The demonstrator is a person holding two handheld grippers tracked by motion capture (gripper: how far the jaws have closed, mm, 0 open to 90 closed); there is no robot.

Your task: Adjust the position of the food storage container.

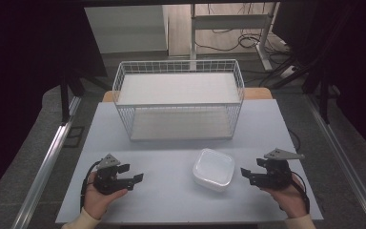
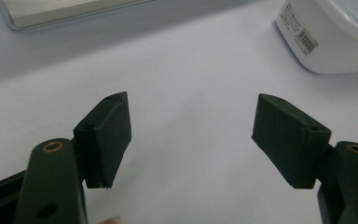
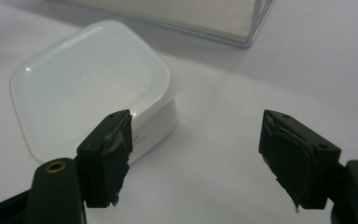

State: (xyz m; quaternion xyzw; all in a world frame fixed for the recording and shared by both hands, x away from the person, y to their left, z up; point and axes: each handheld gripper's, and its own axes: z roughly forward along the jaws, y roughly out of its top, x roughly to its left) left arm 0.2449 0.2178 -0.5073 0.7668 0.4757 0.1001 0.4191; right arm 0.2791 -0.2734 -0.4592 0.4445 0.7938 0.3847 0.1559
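Note:
A white square lidded container [image 1: 213,169] sits on the pale table, right of centre near the front. Behind it stands a white wire shelf rack [image 1: 178,99] with two tiers. My left gripper [image 1: 134,178] rests at the front left, open, jaws pointing right toward the container [image 2: 328,35], a good distance from it. Just right of the container, my right gripper [image 1: 246,174] is open too and points left at it. In the right gripper view the container [image 3: 91,81] lies just past the left fingertip [image 3: 109,154], nothing between the jaws.
The table [image 1: 171,200] has open surface across the front and between the grippers. The rack's base edge [image 3: 214,21] lies beyond the container. Metal rails [image 1: 47,162] run along both sides of the table; cables and desk legs are on the floor behind.

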